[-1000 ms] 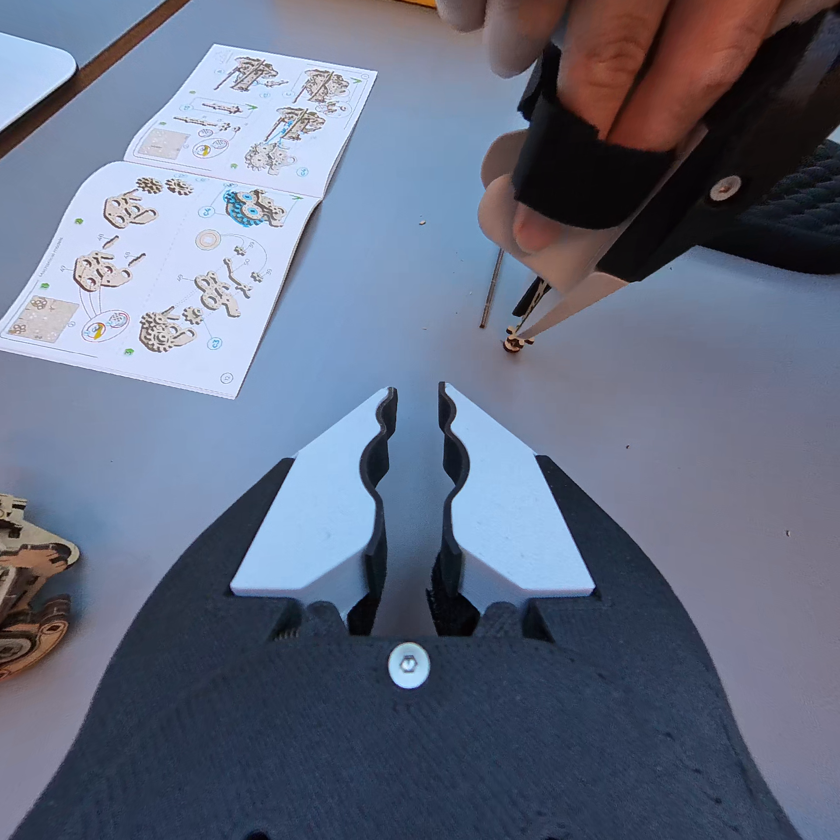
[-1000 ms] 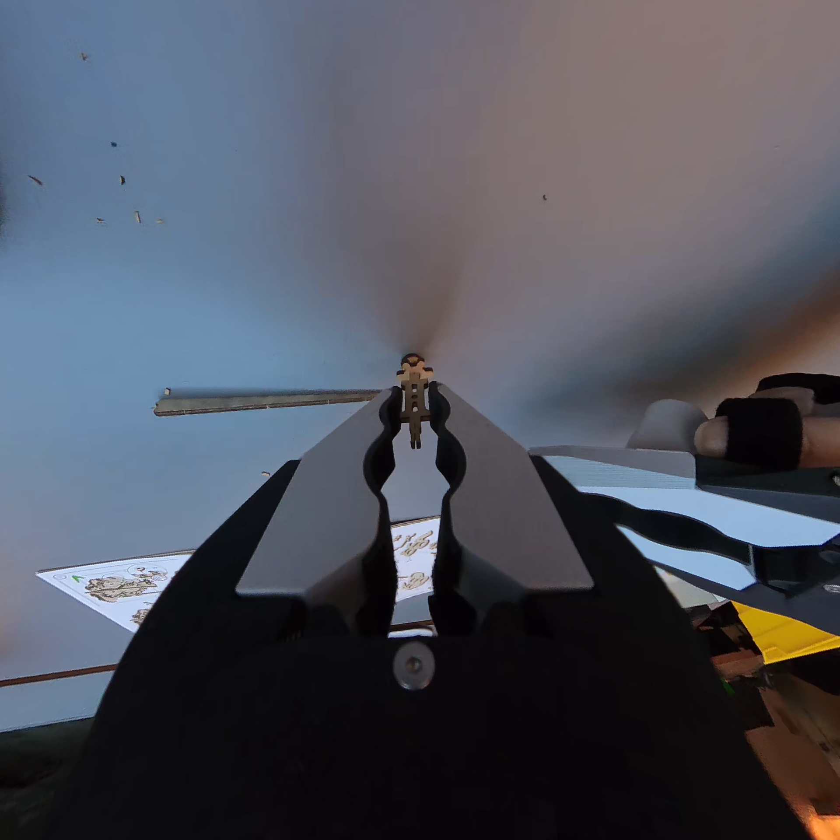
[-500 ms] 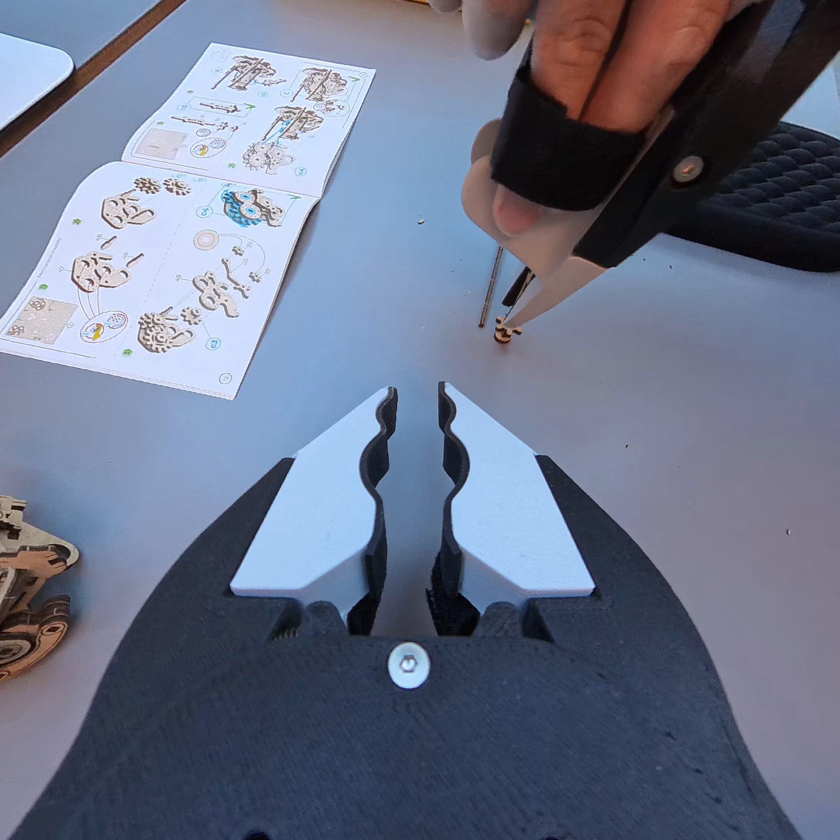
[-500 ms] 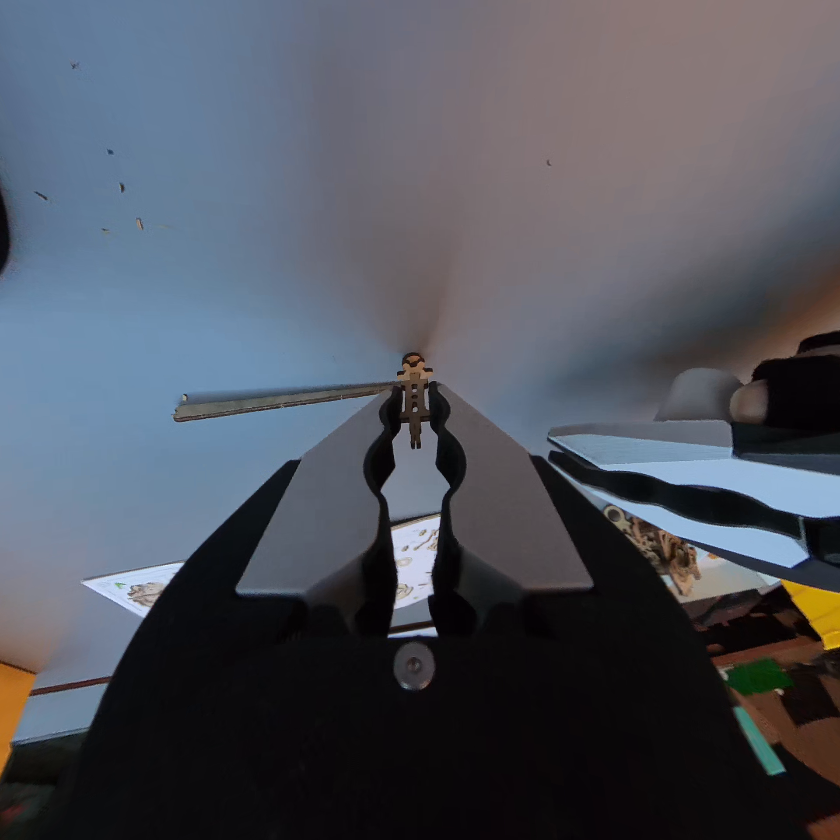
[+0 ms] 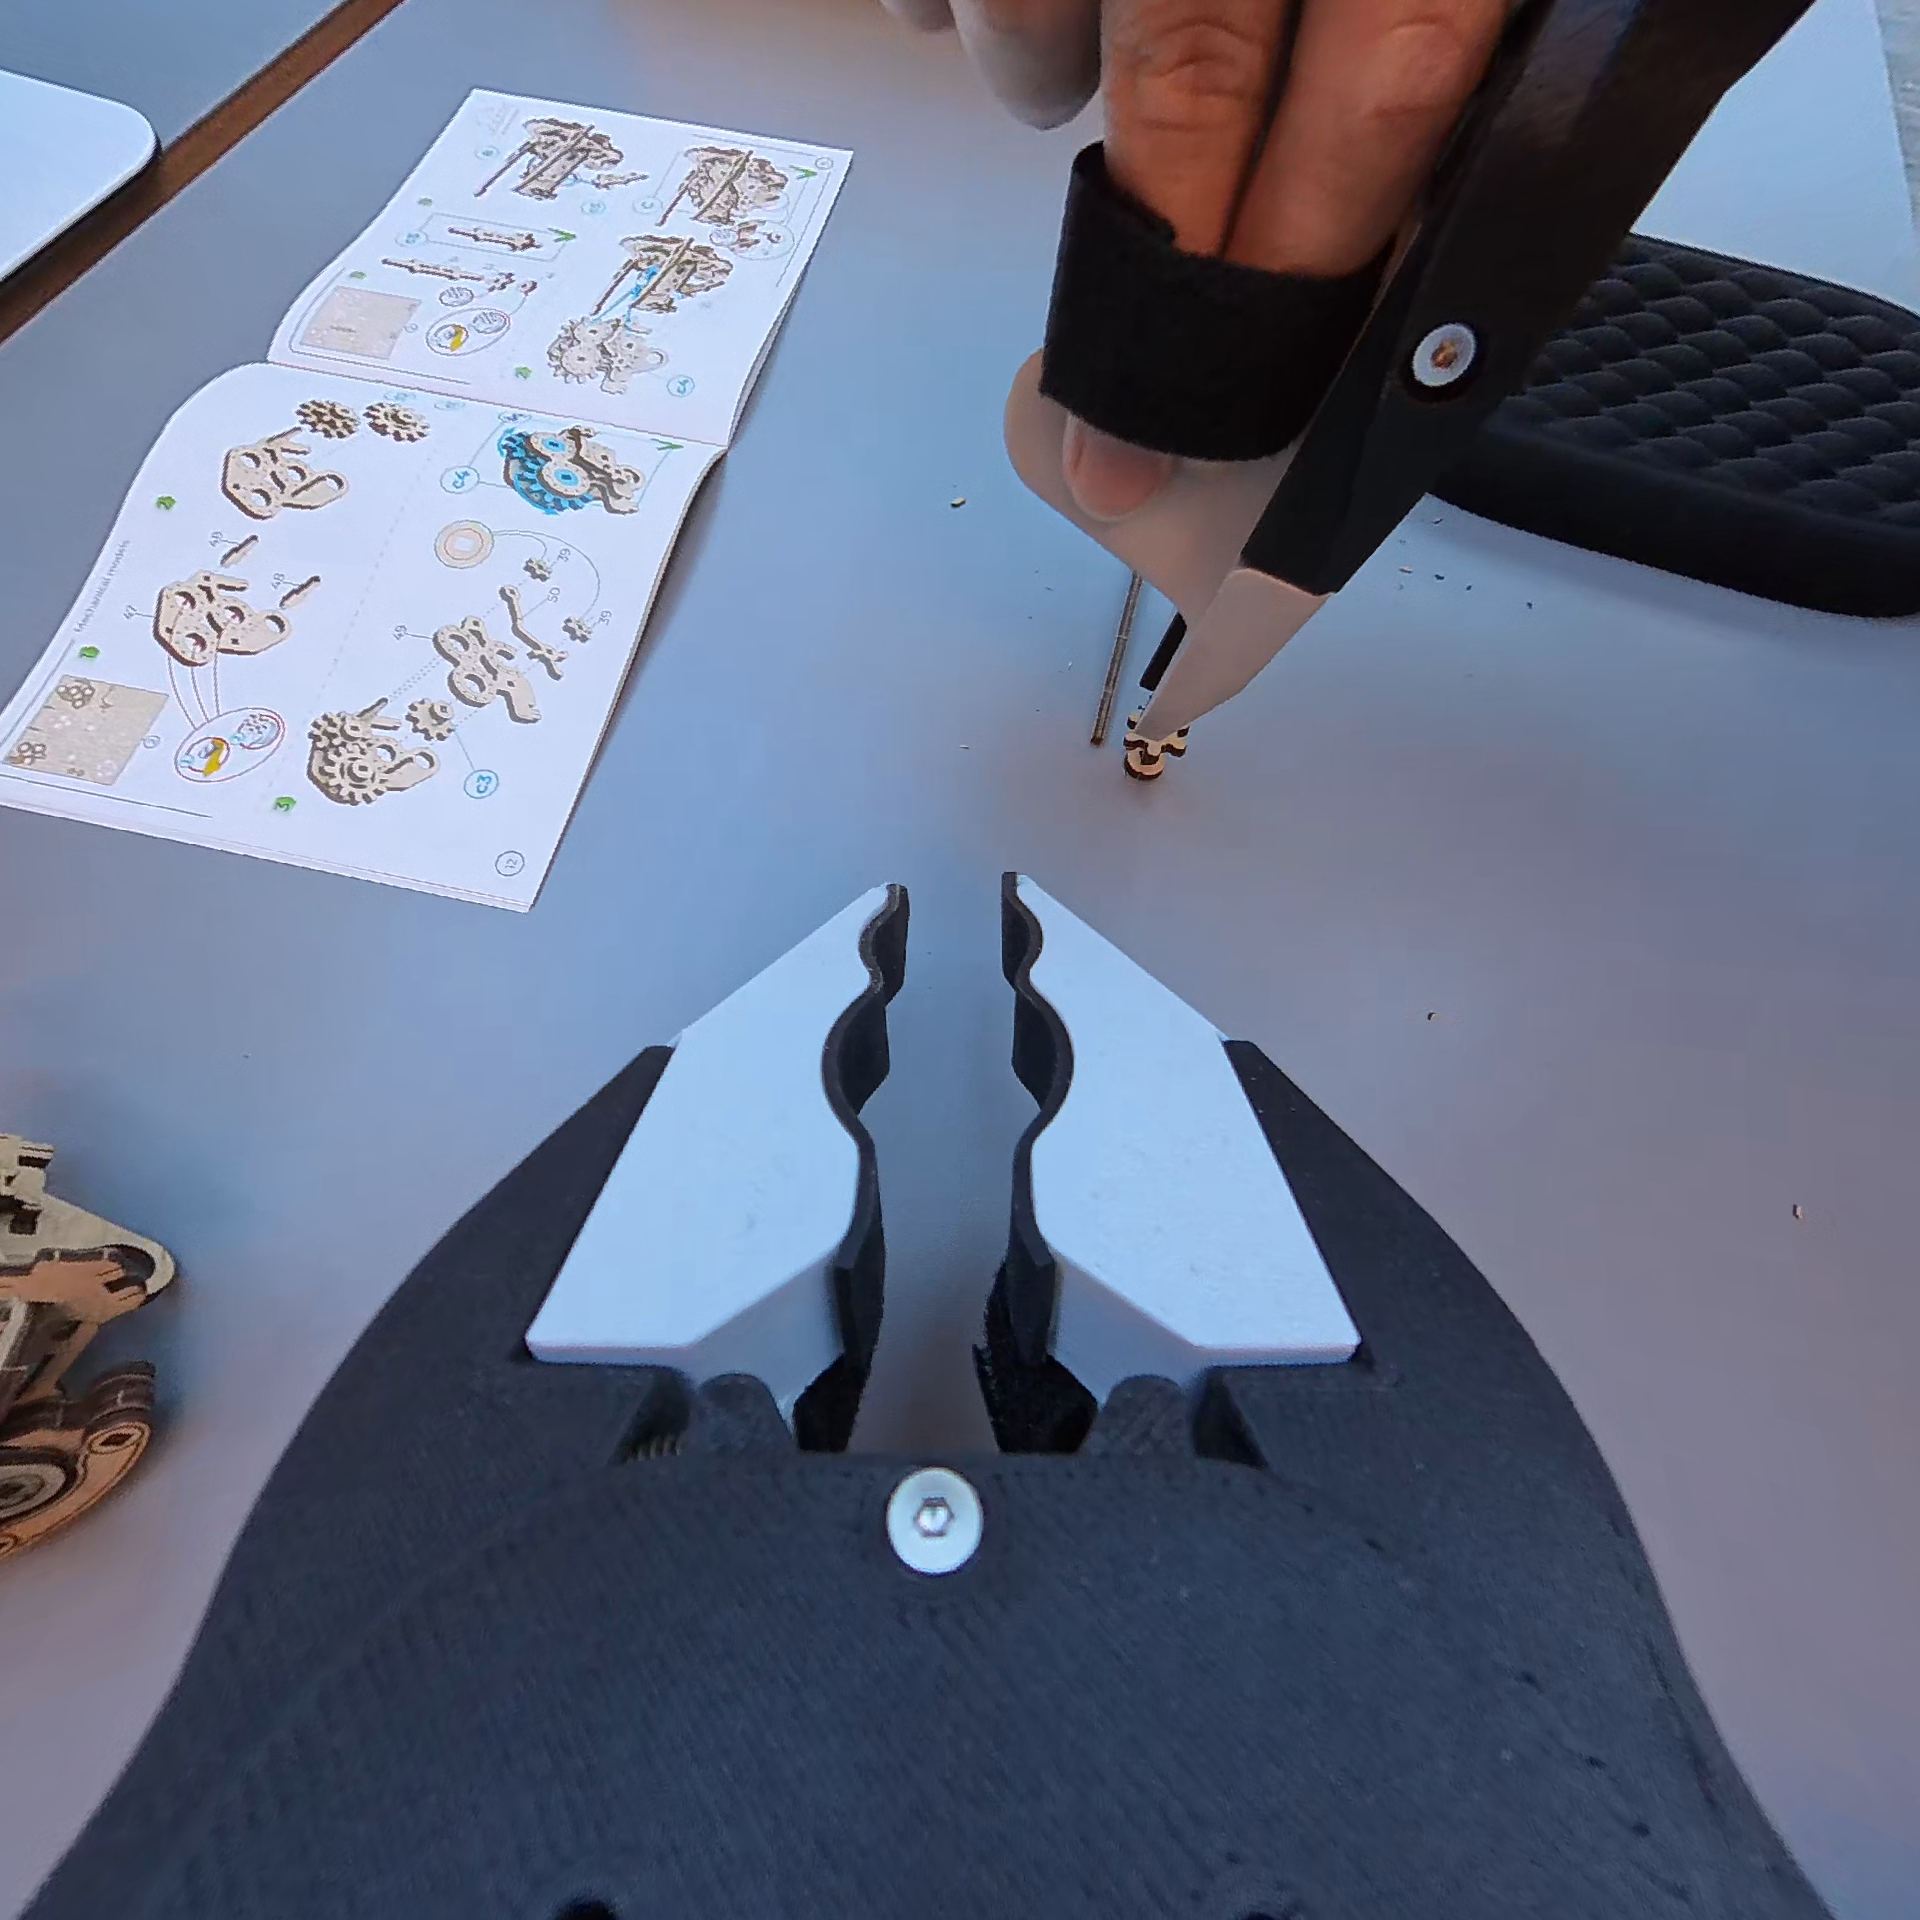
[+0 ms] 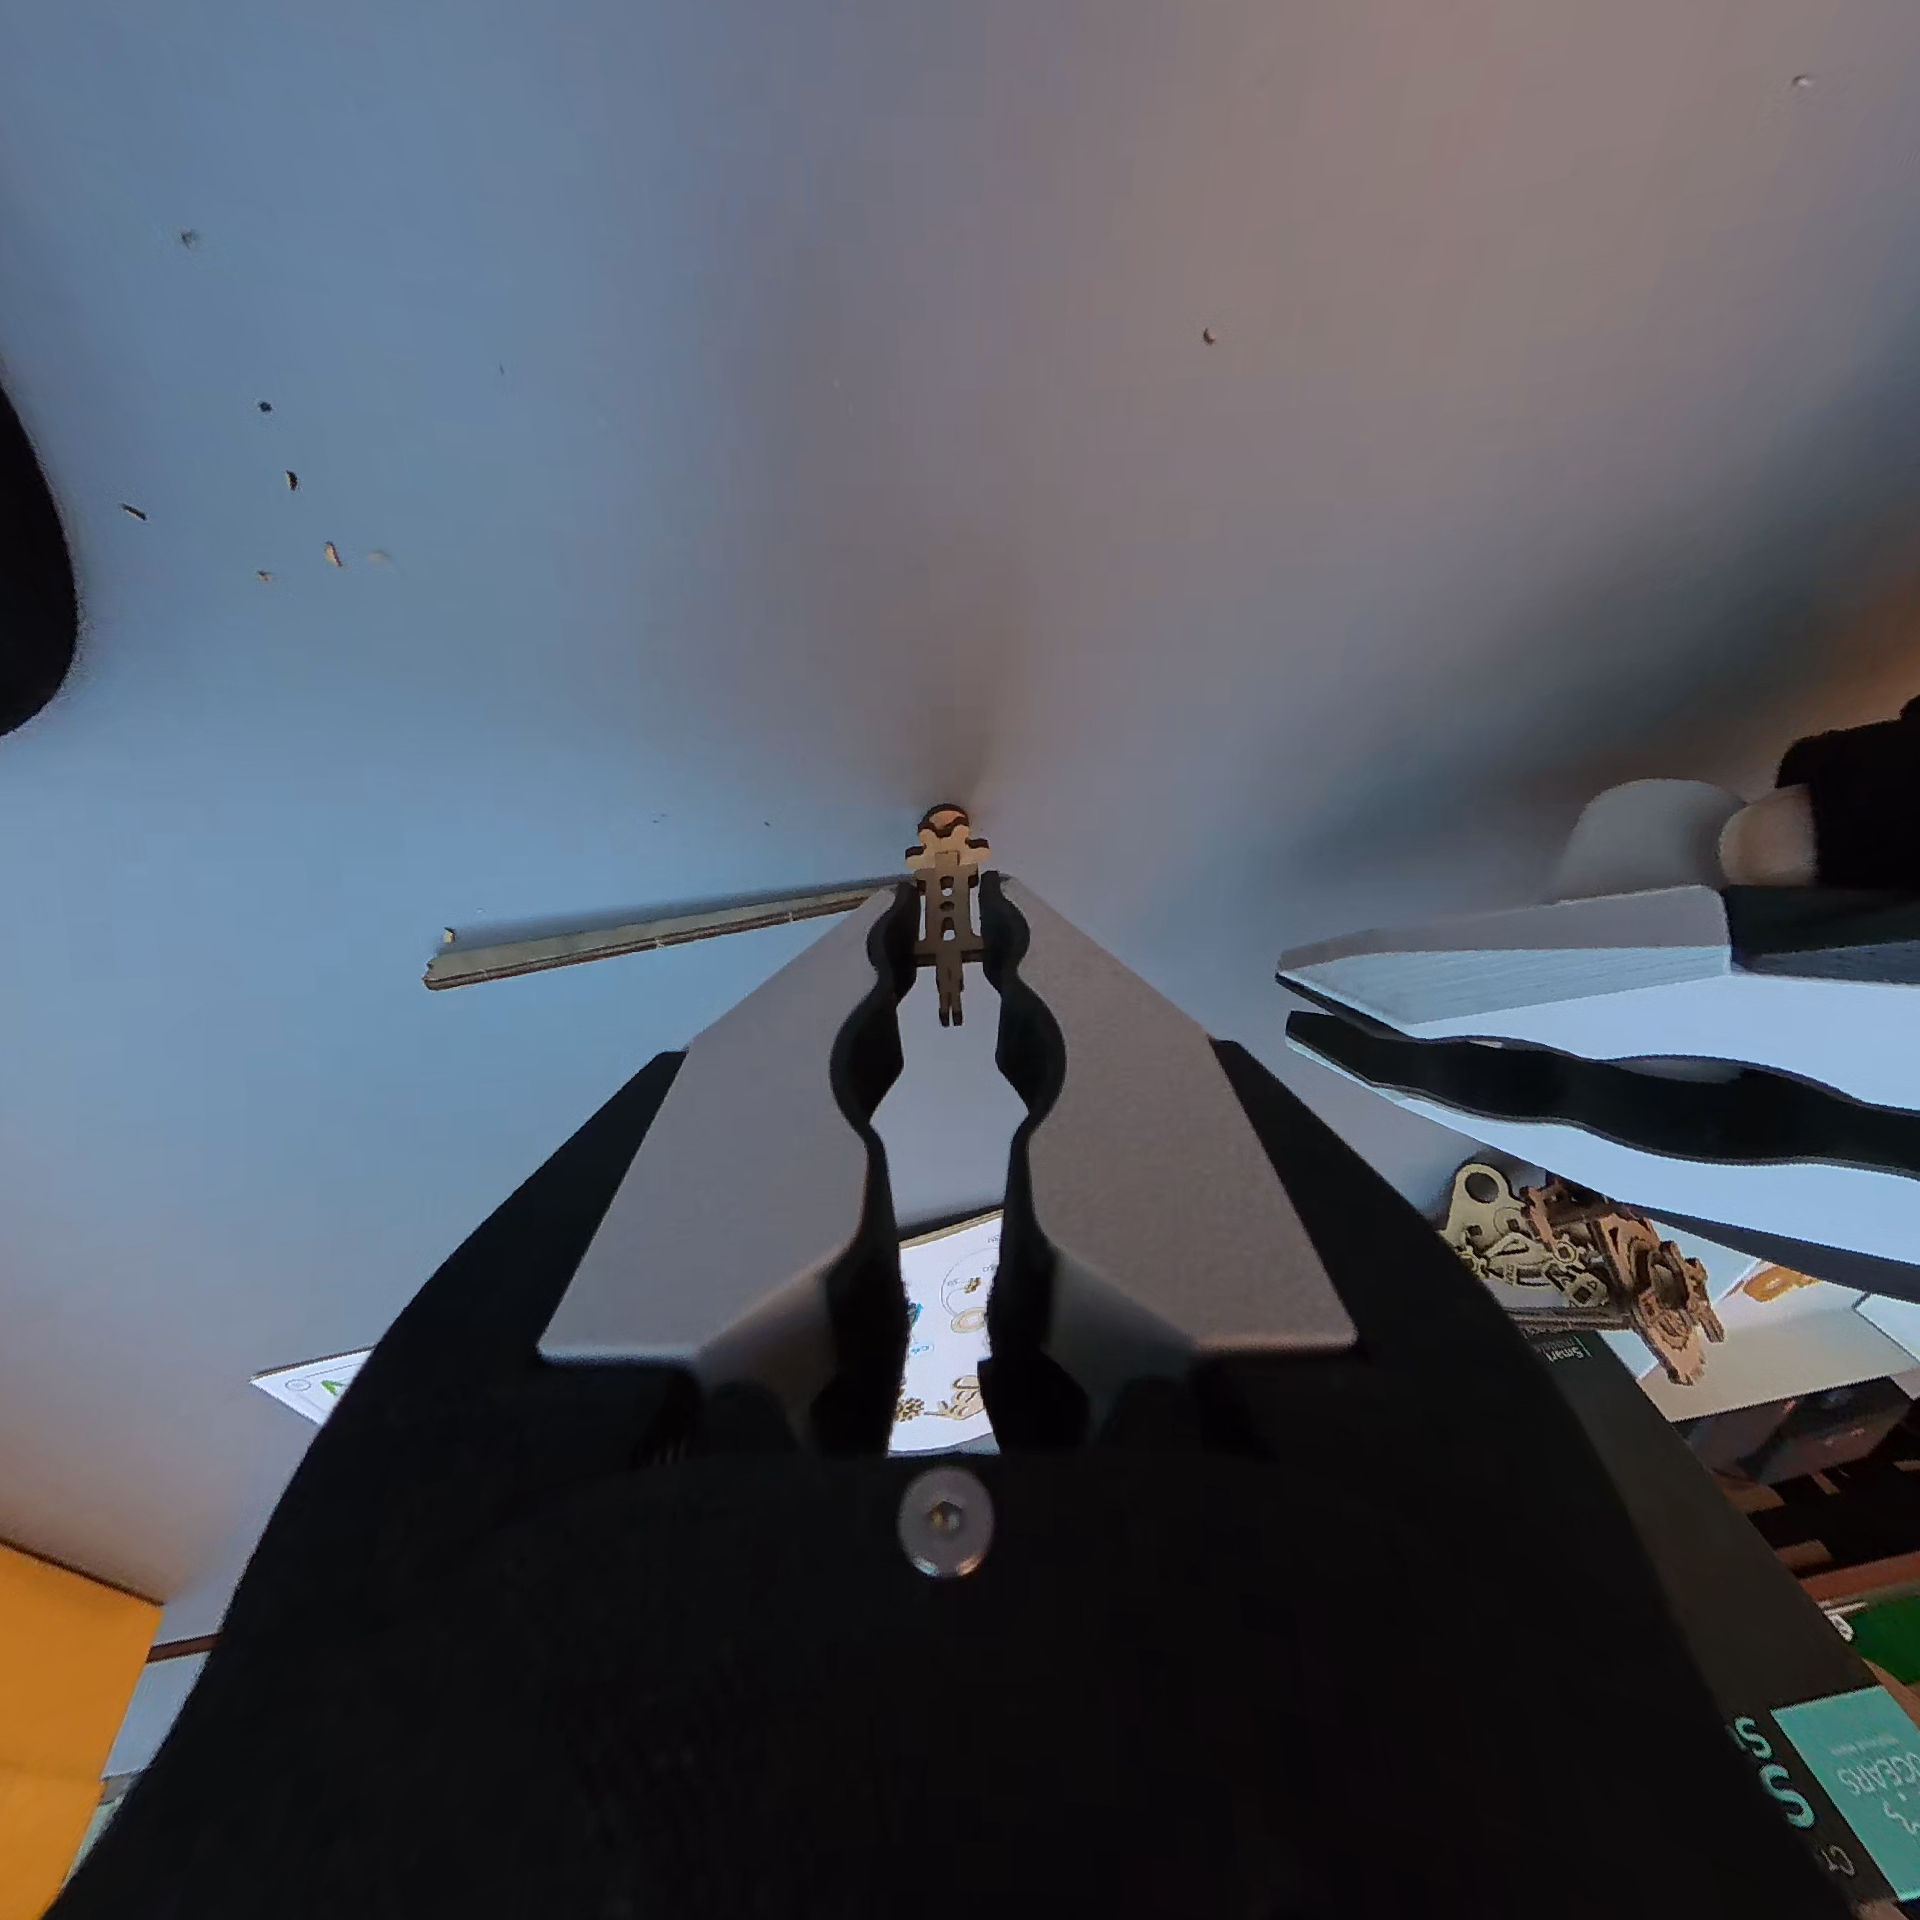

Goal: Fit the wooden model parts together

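Observation:
My right gripper (image 6: 943, 891) is shut on a small wooden pin-like part (image 6: 945, 914) and holds it upright, its lower end touching the grey table (image 6: 1247, 520). In the left wrist view the same gripper (image 5: 1164, 727) comes down from the upper right in a person's hand, with the part (image 5: 1151, 750) at its tips. A thin wooden rod (image 5: 1117, 665) lies on the table just beside the part; it also shows in the right wrist view (image 6: 644, 935). My left gripper (image 5: 954, 894) is open and empty, low over the table in front of the part.
An open instruction booklet (image 5: 416, 499) lies at the left. A partly built wooden model (image 5: 62, 1351) sits at the left edge, also in the right wrist view (image 6: 1579, 1268). A black quilted mat (image 5: 1714, 416) lies at the far right. Small wood crumbs dot the table. My hands' fingertips stand some 7 cm from each other. Measured from the fingertips, the partly built wooden model (image 5: 62, 1351) is 15 cm or so from the left gripper and 20 cm from the right. It turns up in the right wrist view (image 6: 1550, 1202) as well.
My right gripper has shifted slightly left toward the rod and tilted steeper, still holding the small part on the table. My left gripper has not moved.

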The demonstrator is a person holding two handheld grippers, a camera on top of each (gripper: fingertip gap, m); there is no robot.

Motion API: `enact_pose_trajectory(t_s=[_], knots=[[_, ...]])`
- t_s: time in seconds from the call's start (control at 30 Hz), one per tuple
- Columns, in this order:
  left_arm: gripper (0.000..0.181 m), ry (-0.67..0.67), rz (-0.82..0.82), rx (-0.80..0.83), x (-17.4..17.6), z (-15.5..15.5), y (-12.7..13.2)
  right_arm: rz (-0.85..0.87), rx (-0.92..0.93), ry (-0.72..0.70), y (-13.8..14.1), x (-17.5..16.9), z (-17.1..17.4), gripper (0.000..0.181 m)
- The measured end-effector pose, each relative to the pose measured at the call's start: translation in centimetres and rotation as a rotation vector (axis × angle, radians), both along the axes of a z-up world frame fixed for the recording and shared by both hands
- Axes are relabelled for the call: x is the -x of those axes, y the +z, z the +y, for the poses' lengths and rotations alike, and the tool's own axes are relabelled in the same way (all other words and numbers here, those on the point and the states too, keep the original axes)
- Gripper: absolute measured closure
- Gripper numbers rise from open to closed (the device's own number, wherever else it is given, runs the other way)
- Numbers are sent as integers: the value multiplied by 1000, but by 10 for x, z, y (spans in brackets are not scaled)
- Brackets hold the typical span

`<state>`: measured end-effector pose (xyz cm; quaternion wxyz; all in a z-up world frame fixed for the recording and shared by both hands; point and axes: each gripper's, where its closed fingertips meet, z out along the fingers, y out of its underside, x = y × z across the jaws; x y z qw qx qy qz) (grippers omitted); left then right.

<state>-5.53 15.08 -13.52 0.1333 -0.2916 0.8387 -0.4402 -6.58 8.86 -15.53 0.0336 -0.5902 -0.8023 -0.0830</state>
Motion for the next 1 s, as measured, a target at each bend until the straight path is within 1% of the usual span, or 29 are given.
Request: enact_pose_trajectory(t_s=[0.17,0.37,0.43,0.87,0.93,1.0], knots=[[166,-1,4,-3,0,0,-1,-9,-7,52,0,1,0,170],[166,-1,5,-8,0,0,-2,-152,-6,188,-1,3,-2,170],[166,-1,5,-7,0,0,-2,-186,8,206,-1,4,-2,170],[166,-6,-6,-7,1,-2,1,-105,60,101,-4,2,-3,170],[166,-4,-8,-6,1,-2,2,-78,53,60,-4,1,-3,170],[164,5,-21,10,-1,-1,6,-18,39,-12,-3,1,-3,170]])
